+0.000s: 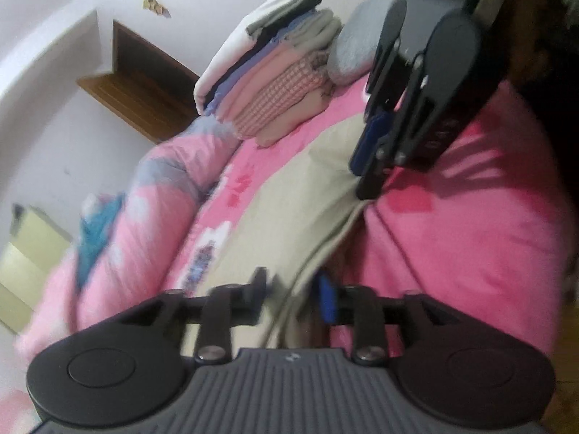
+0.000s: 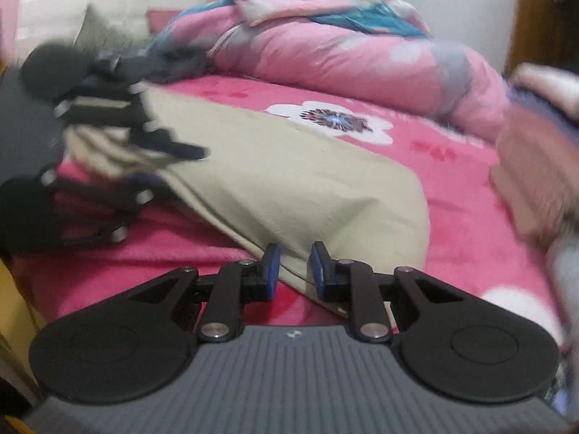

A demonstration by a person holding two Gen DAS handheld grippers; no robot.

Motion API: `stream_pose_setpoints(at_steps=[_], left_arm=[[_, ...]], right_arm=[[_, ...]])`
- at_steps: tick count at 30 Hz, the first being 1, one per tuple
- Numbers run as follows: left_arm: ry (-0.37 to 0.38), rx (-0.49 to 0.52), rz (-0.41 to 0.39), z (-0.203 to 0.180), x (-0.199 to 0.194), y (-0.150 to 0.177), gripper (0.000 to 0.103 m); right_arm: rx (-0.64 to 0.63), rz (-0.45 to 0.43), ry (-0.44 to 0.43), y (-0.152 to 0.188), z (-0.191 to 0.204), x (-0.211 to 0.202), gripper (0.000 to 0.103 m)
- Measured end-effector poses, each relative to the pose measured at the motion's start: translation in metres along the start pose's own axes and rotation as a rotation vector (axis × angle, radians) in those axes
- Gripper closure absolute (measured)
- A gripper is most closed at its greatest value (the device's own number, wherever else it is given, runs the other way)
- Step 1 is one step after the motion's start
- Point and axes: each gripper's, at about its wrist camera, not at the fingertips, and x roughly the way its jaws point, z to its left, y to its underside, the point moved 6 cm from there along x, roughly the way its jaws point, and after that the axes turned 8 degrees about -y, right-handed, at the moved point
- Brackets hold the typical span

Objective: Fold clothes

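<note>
**Q:** What lies at the centre of the scene, and where?

**A:** A beige garment (image 2: 289, 181), spread flat on the pink bed sheet (image 2: 452, 188). All other places are given relative to this garment. Beyond its far edge sits a rumpled pink quilt (image 2: 343, 47). A stack of folded clothes (image 1: 267, 72) stands on the sheet past the garment's far end in the left wrist view, with a grey cushion (image 1: 354, 47) just beside the stack.

**Q:** How does the right gripper (image 2: 293, 271) stand?

**A:** Its jaws are parted by a narrow gap over the garment's near corner. The cloth shows through the gap; the blue pads (image 2: 316, 269) do not press on it.

**Q:** And the left gripper (image 1: 295, 289)?

**A:** It is at the garment's near edge, jaws partly apart, with the hem seen between them. The view is blurred, so whether the pads touch the cloth cannot be told.

**Q:** How do the two grippers lie along the garment?

**A:** At opposite ends of the same near edge, well apart.
</note>
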Motion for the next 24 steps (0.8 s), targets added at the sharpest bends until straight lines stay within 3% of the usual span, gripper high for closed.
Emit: stream_pose_setpoints(at_steps=[1, 5, 10, 12, 16, 20, 24], left_arm=[[0.035, -0.035, -0.006, 0.006, -0.008, 0.005, 0.059], [0.132, -0.235, -0.030, 0.047, -0.043, 0.021, 0.058], [0.059, -0.459, -0.002, 0.094, -0.045, 0.039, 0.058], [0.025, -0.468, 0.067, 0.097, -0.031, 0.050, 0.058], [0.033, -0.458, 0.166, 0.083, -0.012, 0.074, 0.061], [0.038, -0.480, 0.162, 0.079, -0.015, 0.084, 0.063], [0.055, -0.501, 0.155, 0.079, -0.015, 0.092, 0.061]], right_arm=[[0.006, 0.003, -0.004, -0.001, 0.000, -0.001, 0.085], [0.001, 0.007, -0.001, 0.002, 0.010, -0.002, 0.085], [0.006, 0.042, 0.010, -0.005, 0.008, 0.000, 0.085], [0.013, 0.056, 0.013, -0.017, 0.011, -0.004, 0.084], [0.012, -0.035, -0.006, -0.055, 0.027, -0.018, 0.084], [-0.022, -0.118, -0.093, -0.071, 0.053, -0.011, 0.084], [-0.094, 0.030, -0.112, -0.023, 0.061, 0.031, 0.082]])
